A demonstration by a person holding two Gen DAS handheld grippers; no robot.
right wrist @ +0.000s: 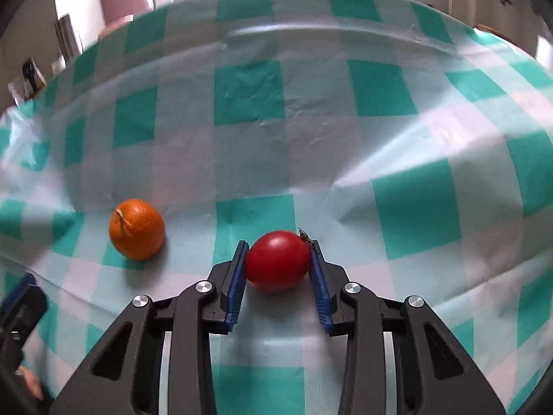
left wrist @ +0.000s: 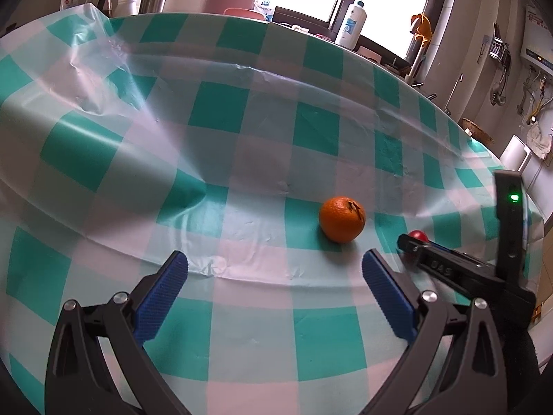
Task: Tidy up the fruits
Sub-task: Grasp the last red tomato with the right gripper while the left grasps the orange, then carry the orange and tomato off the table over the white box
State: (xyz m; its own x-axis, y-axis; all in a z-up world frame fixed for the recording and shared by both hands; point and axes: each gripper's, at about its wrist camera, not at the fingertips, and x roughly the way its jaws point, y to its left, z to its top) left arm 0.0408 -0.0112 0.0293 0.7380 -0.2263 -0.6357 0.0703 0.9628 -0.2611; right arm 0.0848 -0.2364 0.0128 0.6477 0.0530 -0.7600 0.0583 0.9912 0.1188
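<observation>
On the checkered tablecloth [right wrist: 311,152], the right gripper [right wrist: 278,263] is clenching the red tomato [right wrist: 276,259]; lifting gently is avoiding bruising. The left gripper [left wrist: 274,276] is waiting released near the orange [left wrist: 342,219].

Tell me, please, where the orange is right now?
The orange sits on the checked cloth, ahead of the open left gripper and left of the tomato in the right gripper.

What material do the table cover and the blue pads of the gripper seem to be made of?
Green-and-white checked table cover: probably thin plastic sheet, glossy; it shows sharp creases and light glare. Blue ribbed pads on the left gripper: likely rubber or soft plastic, matte, with a fine grid texture. The right gripper has the same pads, closed on the smooth red tomato.
</observation>
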